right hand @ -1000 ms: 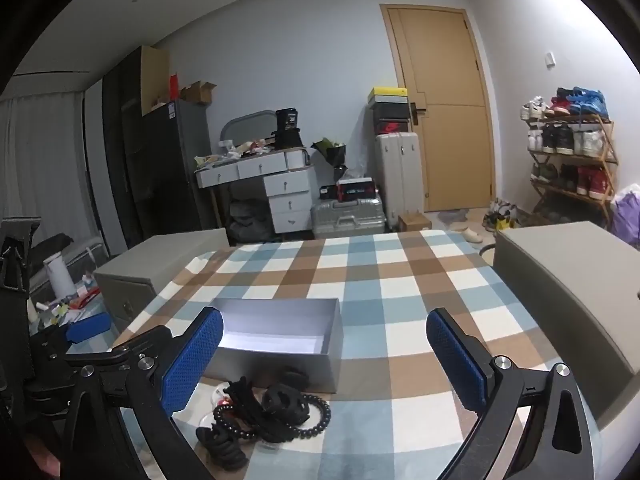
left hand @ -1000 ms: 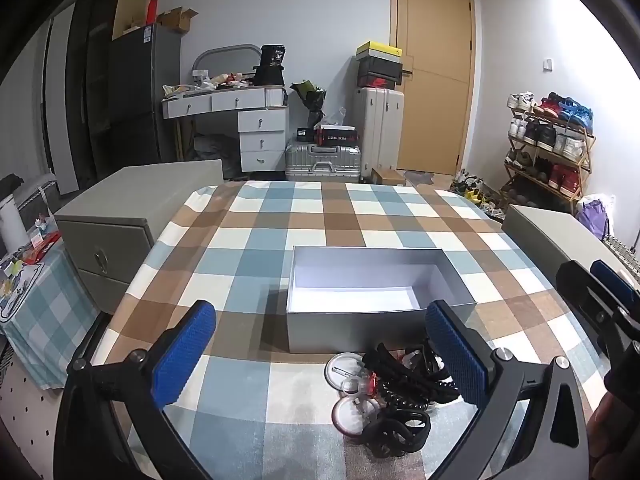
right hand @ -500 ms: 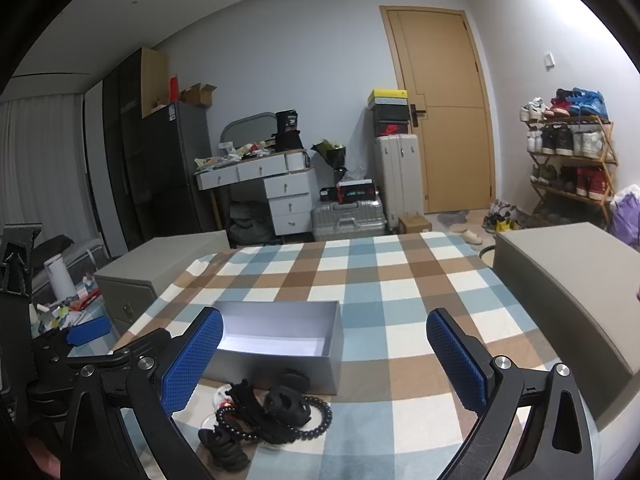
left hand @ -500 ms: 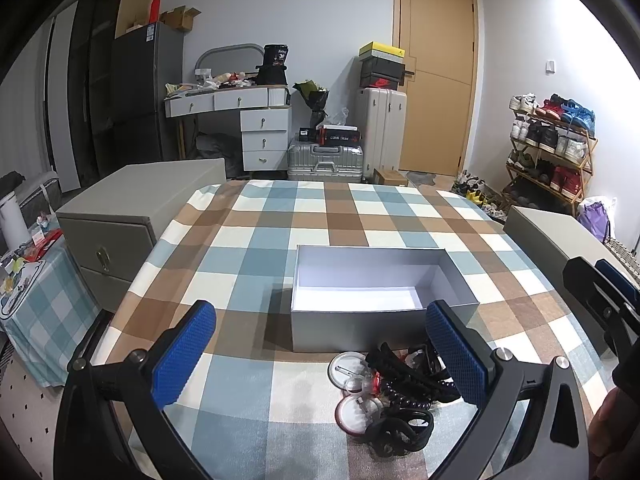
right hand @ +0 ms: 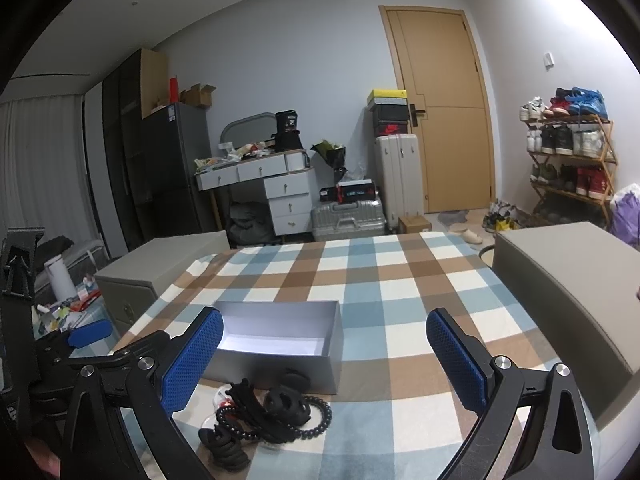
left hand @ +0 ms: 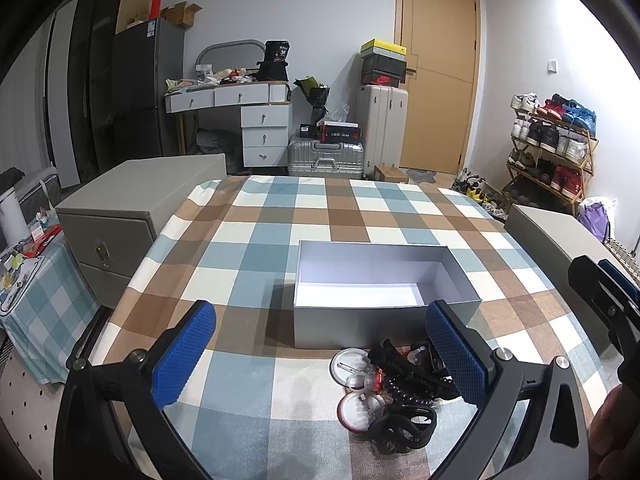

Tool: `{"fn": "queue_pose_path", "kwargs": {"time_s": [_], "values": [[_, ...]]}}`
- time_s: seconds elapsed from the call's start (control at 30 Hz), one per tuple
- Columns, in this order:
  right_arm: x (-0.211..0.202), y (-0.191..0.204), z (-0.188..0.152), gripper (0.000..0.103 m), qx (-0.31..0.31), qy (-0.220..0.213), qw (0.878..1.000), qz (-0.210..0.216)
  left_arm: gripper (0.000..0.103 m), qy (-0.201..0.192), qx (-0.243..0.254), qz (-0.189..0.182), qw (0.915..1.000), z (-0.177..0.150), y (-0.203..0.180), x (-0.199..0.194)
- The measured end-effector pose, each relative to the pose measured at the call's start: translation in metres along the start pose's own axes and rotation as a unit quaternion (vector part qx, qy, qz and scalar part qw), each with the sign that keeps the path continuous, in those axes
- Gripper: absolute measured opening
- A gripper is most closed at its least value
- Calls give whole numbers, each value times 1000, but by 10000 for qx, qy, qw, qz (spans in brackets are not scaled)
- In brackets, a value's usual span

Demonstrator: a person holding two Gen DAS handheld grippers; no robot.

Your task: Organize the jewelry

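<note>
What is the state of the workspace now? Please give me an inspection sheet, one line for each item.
Surface: table under a checked cloth, brown, blue and white.
Job's things: open grey box, nothing seen inside; pile of dark accessories lies in front of it, with a black bead bracelet and round badges.
Clutter: nothing seen on the cloth beyond the pile.
Grippers: left claw open, holding nothing; right claw open, holding nothing.
Cables: nothing seen.
Surroundings: grey cabinets at both sides, suitcases, shoe rack, closed door.
</note>
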State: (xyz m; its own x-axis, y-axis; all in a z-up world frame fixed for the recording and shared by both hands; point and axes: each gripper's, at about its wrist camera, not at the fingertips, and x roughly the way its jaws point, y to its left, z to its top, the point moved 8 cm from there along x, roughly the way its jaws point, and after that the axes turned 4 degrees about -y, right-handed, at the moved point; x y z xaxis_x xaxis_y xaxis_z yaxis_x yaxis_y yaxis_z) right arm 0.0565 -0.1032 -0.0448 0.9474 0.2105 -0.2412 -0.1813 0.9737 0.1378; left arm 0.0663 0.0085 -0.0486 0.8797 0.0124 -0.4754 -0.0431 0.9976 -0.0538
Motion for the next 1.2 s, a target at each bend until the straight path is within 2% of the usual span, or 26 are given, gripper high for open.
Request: {"fn": "queue_pose_path", "kwargs": {"time_s": [1.2], "values": [[-1,-5,-4,103,128,58,9999,-39,102,204,13,-110,9997,-11,-6,3]]}}
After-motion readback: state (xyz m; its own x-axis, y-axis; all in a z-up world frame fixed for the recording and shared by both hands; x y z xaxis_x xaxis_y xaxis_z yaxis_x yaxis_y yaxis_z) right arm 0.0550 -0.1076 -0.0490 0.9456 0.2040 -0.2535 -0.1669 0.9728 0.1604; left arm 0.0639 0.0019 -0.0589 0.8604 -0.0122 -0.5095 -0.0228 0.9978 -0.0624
